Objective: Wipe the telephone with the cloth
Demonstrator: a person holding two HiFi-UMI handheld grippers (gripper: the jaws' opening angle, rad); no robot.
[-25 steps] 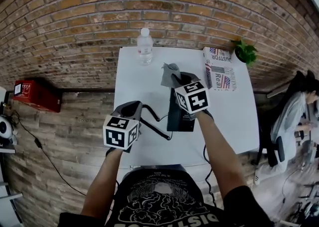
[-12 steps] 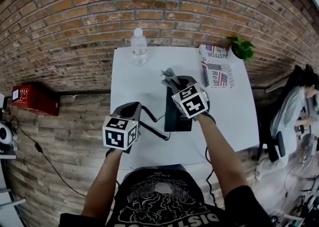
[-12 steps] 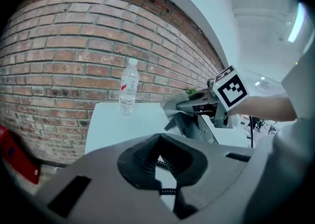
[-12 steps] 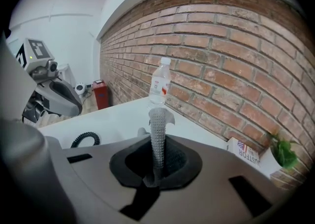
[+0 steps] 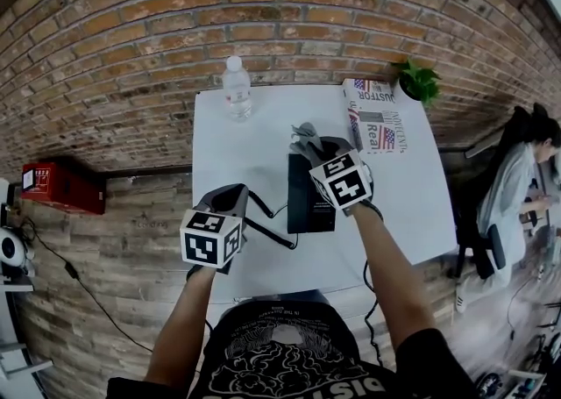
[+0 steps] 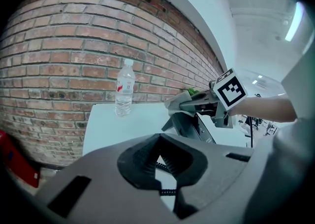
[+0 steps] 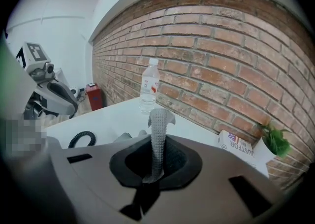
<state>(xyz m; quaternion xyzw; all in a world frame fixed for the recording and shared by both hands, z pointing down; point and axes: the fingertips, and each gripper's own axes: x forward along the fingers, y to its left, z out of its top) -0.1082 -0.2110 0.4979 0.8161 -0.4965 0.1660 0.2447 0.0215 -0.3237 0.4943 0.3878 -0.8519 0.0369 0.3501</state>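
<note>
A black telephone (image 5: 307, 206) sits mid-table, its far end under my right gripper (image 5: 314, 146). That gripper is shut on a grey cloth (image 5: 304, 135), which sticks up from its jaws as a waffle-textured strip (image 7: 158, 134). Left of the phone, my left gripper (image 5: 240, 190) is shut on the handset (image 5: 273, 235), which juts out to the right below it. In the left gripper view only the coiled cord (image 6: 160, 162) shows through the narrow gap of the jaws. That view also shows the right gripper (image 6: 197, 105), the cloth (image 6: 174, 104) and the telephone (image 6: 189, 127).
A water bottle (image 5: 235, 89) stands at the white table's (image 5: 237, 138) far left. A printed box (image 5: 377, 128) and a small plant (image 5: 419, 81) are at the far right by the brick wall. A red box (image 5: 57, 185) lies on the floor to the left, and a person (image 5: 526, 178) sits to the right.
My right gripper has carried the cloth a little to the right and toward me over the phone's far end. The left gripper with the handset has barely moved.
</note>
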